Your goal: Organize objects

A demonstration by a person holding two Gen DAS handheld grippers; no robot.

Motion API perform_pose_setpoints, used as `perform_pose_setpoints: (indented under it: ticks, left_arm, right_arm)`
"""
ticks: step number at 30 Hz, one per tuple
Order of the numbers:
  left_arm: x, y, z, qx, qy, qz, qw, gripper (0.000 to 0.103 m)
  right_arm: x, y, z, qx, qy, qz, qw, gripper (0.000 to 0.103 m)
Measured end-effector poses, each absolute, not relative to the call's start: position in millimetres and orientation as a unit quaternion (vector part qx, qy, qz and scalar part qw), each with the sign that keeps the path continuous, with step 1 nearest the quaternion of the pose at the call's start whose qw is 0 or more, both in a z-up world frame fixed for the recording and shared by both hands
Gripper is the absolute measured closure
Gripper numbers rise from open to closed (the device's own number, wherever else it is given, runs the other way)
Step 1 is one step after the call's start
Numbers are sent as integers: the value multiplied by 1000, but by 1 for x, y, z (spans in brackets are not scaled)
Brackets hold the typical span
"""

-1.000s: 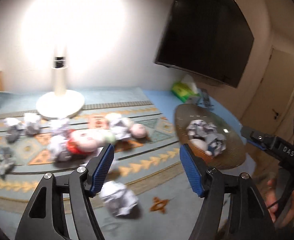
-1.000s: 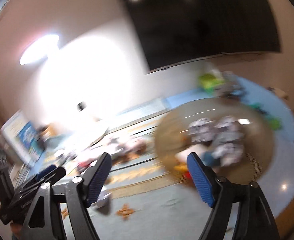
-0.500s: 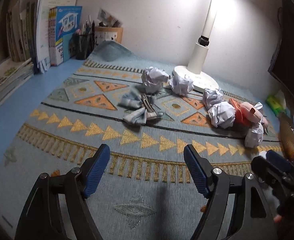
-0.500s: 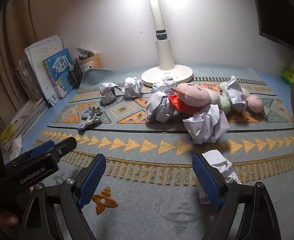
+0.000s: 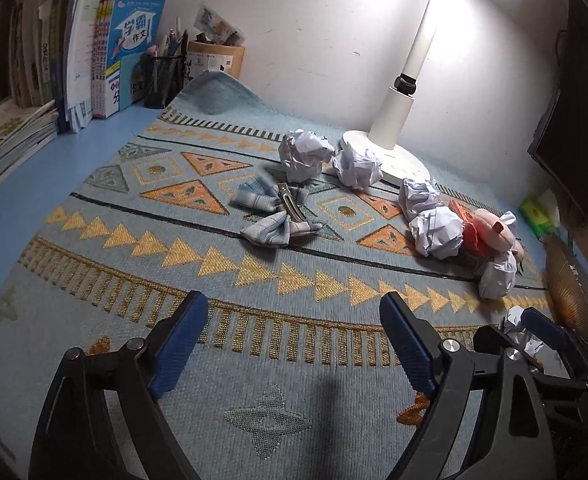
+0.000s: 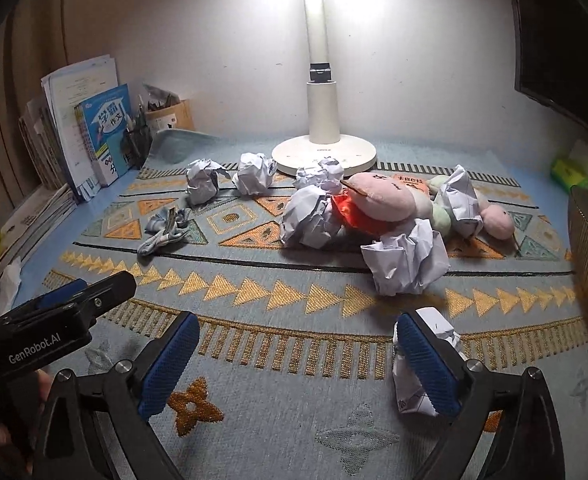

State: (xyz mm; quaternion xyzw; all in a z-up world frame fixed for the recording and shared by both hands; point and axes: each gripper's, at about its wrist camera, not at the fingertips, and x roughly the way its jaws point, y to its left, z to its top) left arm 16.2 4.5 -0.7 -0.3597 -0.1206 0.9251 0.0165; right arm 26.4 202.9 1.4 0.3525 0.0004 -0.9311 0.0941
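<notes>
Patterned mat (image 6: 294,420) carries all. Plush toy (image 6: 386,204) mid-mat with paper balls (image 6: 408,260) crowding it; a grab may snag both. Right gripper (image 6: 294,360) and left gripper (image 5: 290,344) opening, empty. Small ball (image 6: 438,328) at the front edge touches right finger: could get knocked away.

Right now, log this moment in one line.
left gripper: jaws opening, empty | right gripper: jaws opening, empty | paper balls: scattered on mat
</notes>
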Motion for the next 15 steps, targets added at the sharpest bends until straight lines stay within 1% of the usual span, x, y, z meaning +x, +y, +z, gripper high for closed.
perform_pose_setpoints:
  ticks: [4, 10, 15]
  left_arm:
    - [19, 6, 1, -354, -113, 928, 12, 16]
    - [19, 7, 1, -354, -109, 929, 10, 14]
    - [22, -2, 2, -343, -130, 930, -6, 13]
  right_arm:
    - [27, 199, 0, 356, 13, -930, 93, 3]
    - [28, 200, 0, 354, 11, -931, 90, 3]
    - [27, 198, -1, 358, 10, -928, 103, 3]
